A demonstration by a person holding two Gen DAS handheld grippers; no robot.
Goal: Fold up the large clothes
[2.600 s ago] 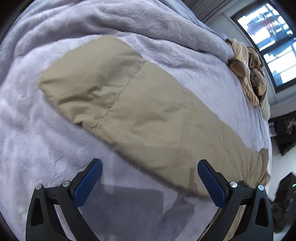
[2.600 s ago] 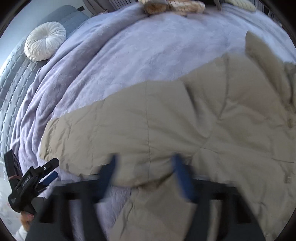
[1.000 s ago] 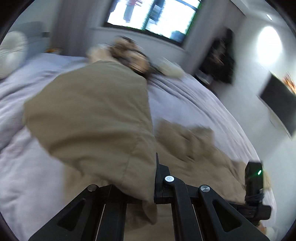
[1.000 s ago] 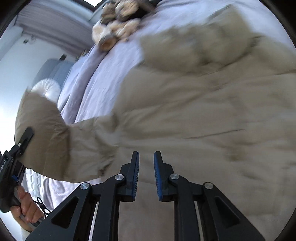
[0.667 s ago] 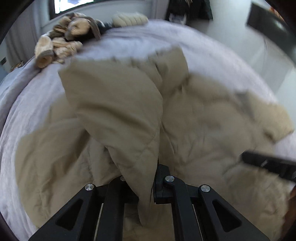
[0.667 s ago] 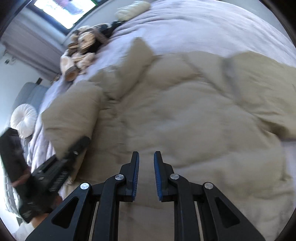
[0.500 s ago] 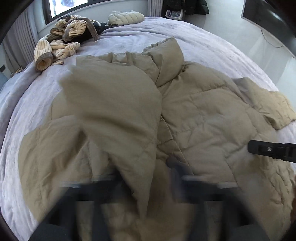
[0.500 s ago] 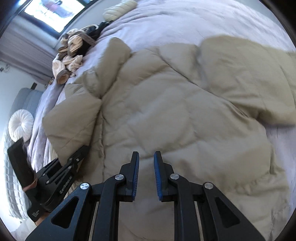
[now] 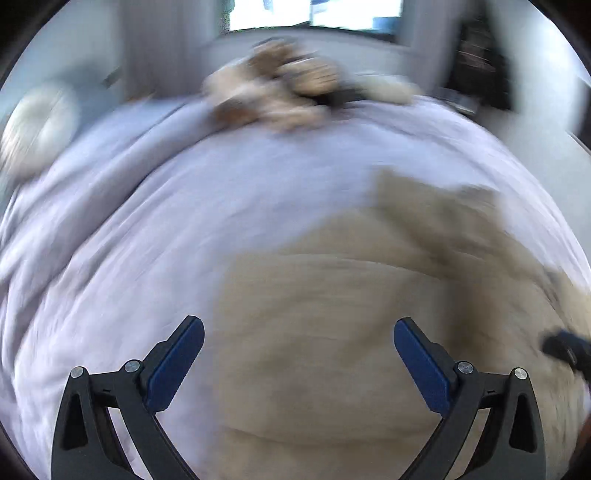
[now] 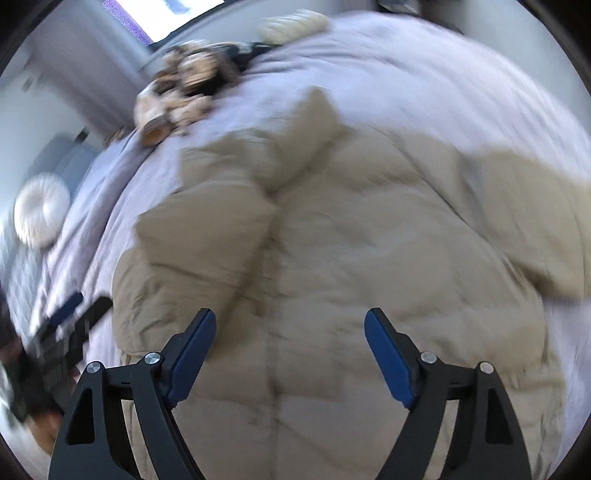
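A large beige quilted jacket [image 10: 351,266] lies spread on a lilac bedspread [image 10: 424,74]. Its left sleeve [image 10: 207,236] is folded in over the body, and the other sleeve [image 10: 528,206] lies out to the right. My right gripper [image 10: 290,343] is open and empty above the jacket's lower middle. My left gripper [image 9: 299,350] is open and empty over the jacket's left edge [image 9: 332,314]; it also shows in the right wrist view [image 10: 70,325]. The left wrist view is blurred by motion.
A heap of striped and brown clothes [image 10: 184,85] and a pale padded garment [image 10: 291,22] lie at the far end of the bed. A round white cushion [image 10: 40,210] sits at the left by a grey headboard. A window [image 9: 314,14] is beyond the bed.
My left gripper let go of the sleeve, which now lies folded over the jacket, and drew back left. Both grippers opened. The right gripper stayed above the jacket.
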